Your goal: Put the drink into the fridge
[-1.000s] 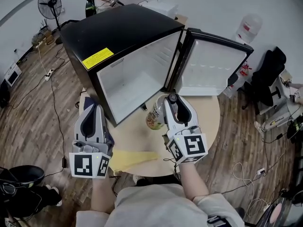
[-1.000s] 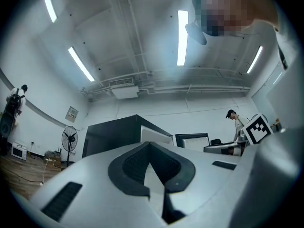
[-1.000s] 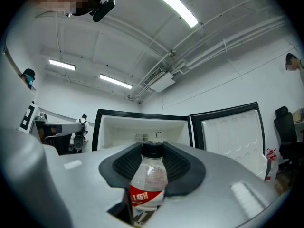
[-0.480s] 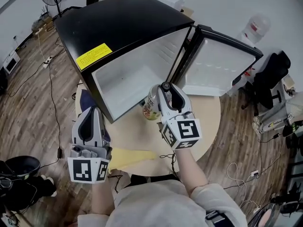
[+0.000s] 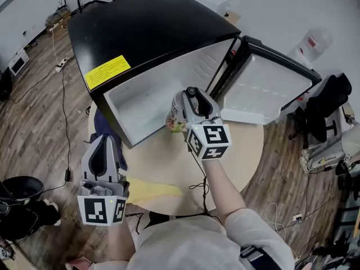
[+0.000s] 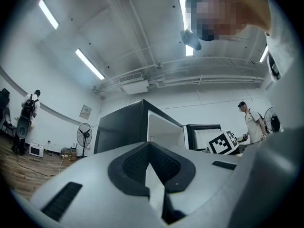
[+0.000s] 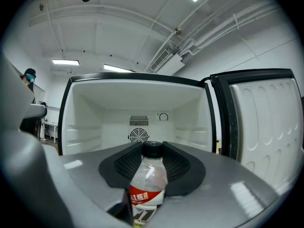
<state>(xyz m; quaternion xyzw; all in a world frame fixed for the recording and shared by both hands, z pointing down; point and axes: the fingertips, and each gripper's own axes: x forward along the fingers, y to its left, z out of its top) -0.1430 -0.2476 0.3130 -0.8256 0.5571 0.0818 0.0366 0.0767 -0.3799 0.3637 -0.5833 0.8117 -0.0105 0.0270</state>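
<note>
Right gripper [image 5: 191,94] holds the bottle [image 5: 175,116] right at the fridge [image 5: 146,32] mouth, dead centre. Door [image 5: 270,89] stands open at 2 o'clock. Left gripper [image 5: 105,142] sits low at 8 o'clock, beside a yellow cloth [image 5: 152,189] on the table [image 5: 242,151].

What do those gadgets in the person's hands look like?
Both the left gripper and right gripper are smooth grey tapering shells with black ribbed pads inside the jaws. Each carries a white cube printed with black square markers. The person wears a pale short-sleeved top.
</note>
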